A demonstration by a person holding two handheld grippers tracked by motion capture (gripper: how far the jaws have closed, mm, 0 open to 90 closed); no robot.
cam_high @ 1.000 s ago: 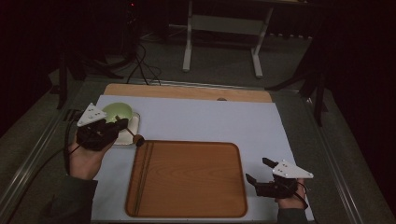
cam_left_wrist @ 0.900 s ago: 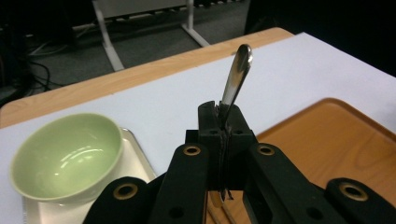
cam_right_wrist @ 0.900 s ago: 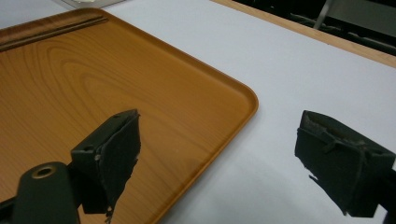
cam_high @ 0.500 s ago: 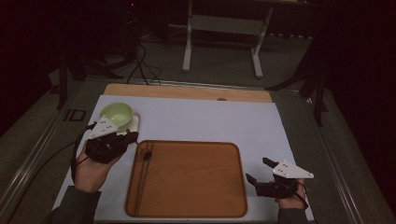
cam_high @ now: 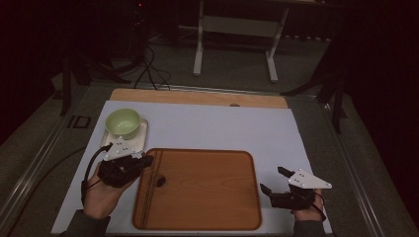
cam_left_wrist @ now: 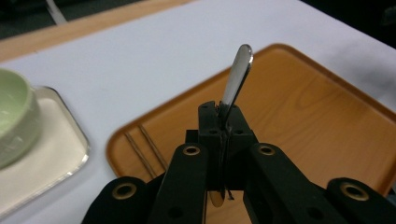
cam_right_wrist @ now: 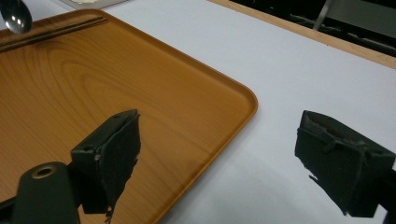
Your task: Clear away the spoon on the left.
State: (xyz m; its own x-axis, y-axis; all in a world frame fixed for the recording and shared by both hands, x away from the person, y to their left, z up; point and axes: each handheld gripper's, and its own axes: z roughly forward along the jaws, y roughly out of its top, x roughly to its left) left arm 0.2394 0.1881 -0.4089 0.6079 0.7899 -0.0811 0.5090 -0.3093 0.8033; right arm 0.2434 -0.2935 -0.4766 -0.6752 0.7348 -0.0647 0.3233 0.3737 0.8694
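Spoon of shiny metal (cam_left_wrist: 237, 74) sits clamped in the left tool (cam_left_wrist: 219, 122), carried over the orange wooden tray's (cam_high: 207, 190) left edge; next, lower and release. Right tool (cam_right_wrist: 224, 158) gapes empty.

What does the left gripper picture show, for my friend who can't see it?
The left gripper, jaws shut, clamps a shiny metal spoon above a wooden tray where chopsticks lie. A green bowl sits on a small white plate at the left.

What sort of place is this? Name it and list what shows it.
Likely a lab recording bench set for a meal task: a wooden tray on a white mat, a green bowl, cables and stand legs on the dark floor.
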